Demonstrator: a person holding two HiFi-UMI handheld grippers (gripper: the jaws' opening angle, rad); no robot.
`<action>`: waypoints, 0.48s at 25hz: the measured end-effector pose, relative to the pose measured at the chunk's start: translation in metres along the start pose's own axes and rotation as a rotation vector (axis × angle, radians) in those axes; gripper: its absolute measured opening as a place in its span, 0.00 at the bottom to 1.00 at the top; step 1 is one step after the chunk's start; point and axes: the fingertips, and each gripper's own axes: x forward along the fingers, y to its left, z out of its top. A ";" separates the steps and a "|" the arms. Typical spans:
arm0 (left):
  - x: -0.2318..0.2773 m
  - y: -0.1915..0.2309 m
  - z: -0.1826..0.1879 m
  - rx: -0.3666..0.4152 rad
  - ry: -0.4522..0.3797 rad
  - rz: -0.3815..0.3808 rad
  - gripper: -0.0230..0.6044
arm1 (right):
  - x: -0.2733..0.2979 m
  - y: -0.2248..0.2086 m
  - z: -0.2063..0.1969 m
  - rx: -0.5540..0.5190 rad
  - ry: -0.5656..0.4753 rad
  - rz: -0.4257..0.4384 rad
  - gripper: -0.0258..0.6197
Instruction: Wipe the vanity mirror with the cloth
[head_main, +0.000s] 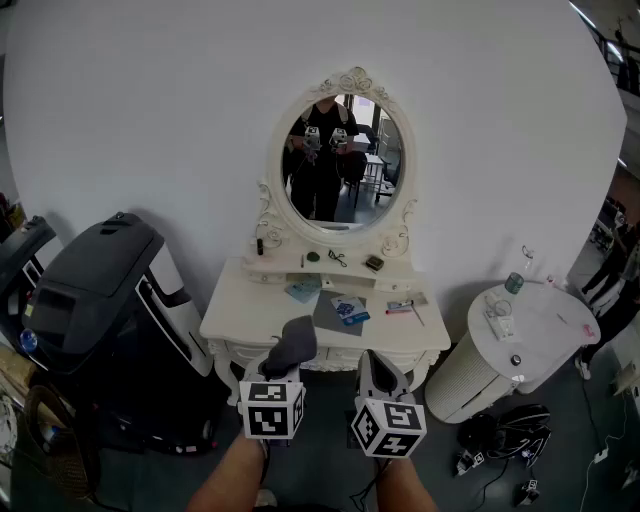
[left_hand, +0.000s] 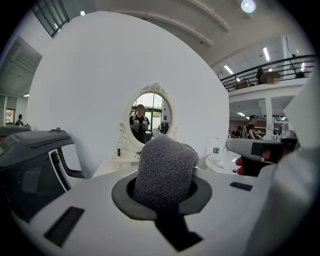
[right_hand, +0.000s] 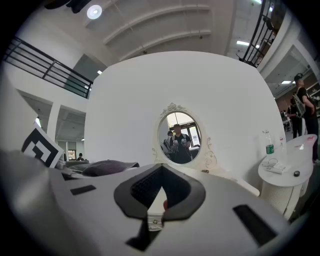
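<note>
**Grey cloth (head_main: 291, 345) pinched and ready, mirror not yet touched**

And here we are, standing back from the white vanity (head_main: 240, 312), both tools held low at the near edge. The left gripper (head_main: 284, 362) has its jaws pinching the cloth, a thick fleecy wad that bulges up out of the pads. The right gripper (head_main: 376, 372) sits just beside it, jaws pressed together on nothing at all.

The oval mirror (head_main: 345, 160) stands upright at the far side, in its scrolled frame, well apart from the cloth. Nothing has reached the glass.

So the job now looks like the approach. The left gripper needs to go up and forward, over the small items lying on the tabletop, and the bulging face of the cloth should meet the glass, not the hard jaw tips. Light pressure, overlapping strokes, and keep off that ornate frame. The black machine (head_main: 90, 290) on the left and the round side table (head_main: 545, 325) on the right leave a clear lane between them.
</note>
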 end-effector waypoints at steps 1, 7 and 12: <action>0.001 0.004 0.002 -0.001 -0.003 -0.005 0.12 | 0.003 0.003 0.001 -0.007 -0.002 -0.004 0.04; 0.004 0.026 0.008 -0.005 -0.011 -0.037 0.12 | 0.018 0.021 -0.001 -0.057 -0.005 -0.058 0.04; 0.010 0.045 0.010 -0.001 -0.015 -0.075 0.12 | 0.029 0.038 -0.005 -0.057 -0.007 -0.080 0.04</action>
